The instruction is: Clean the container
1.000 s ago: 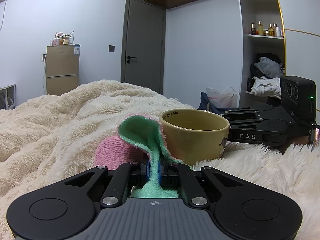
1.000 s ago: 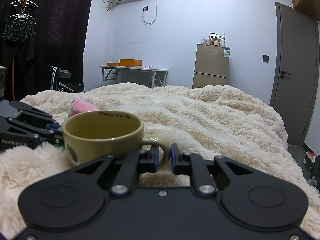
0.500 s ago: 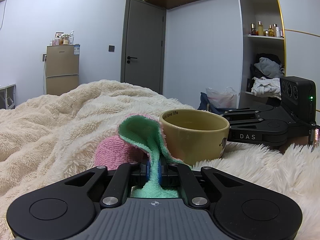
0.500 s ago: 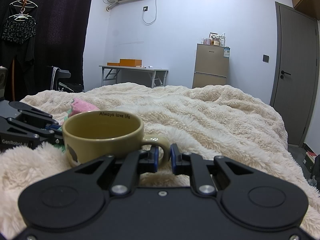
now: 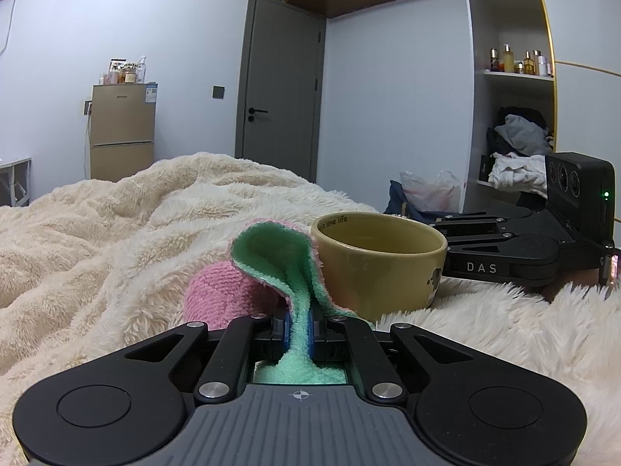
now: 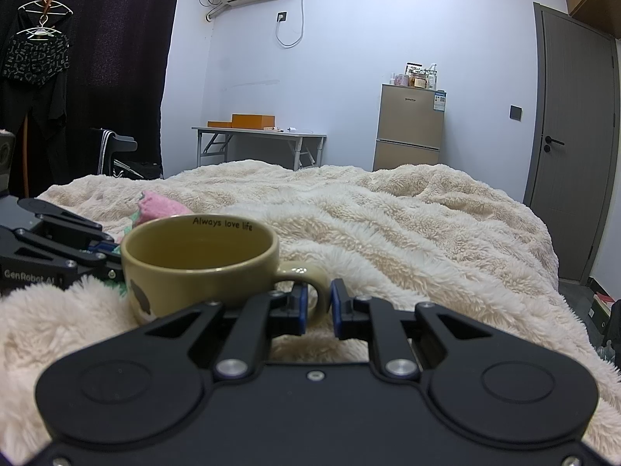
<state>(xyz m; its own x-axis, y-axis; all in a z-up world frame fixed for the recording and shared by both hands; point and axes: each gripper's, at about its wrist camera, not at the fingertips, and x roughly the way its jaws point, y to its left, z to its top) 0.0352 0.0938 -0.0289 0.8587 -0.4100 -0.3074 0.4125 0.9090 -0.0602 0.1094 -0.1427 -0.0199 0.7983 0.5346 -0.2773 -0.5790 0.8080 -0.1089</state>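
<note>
A mustard-yellow mug (image 5: 380,272) with "Always love life" printed inside its rim stands upright on the fluffy cream blanket (image 5: 116,240). My left gripper (image 5: 299,318) is shut on a green and pink cloth (image 5: 271,256), which folds up and leans against the mug's left side. In the right wrist view the mug (image 6: 202,272) sits just ahead, and my right gripper (image 6: 318,305) is shut on the mug's handle (image 6: 306,272). The right gripper's black body (image 5: 500,250) shows behind the mug. The left gripper's body (image 6: 58,248) lies at the left, with the cloth (image 6: 159,206) behind it.
The blanket (image 6: 388,225) covers the whole bed in humps and folds. Beyond it are a grey door (image 5: 279,89), a small fridge (image 6: 409,128), a folding table (image 6: 260,136), open shelves with clothes (image 5: 516,143) and a plastic bag (image 5: 431,190).
</note>
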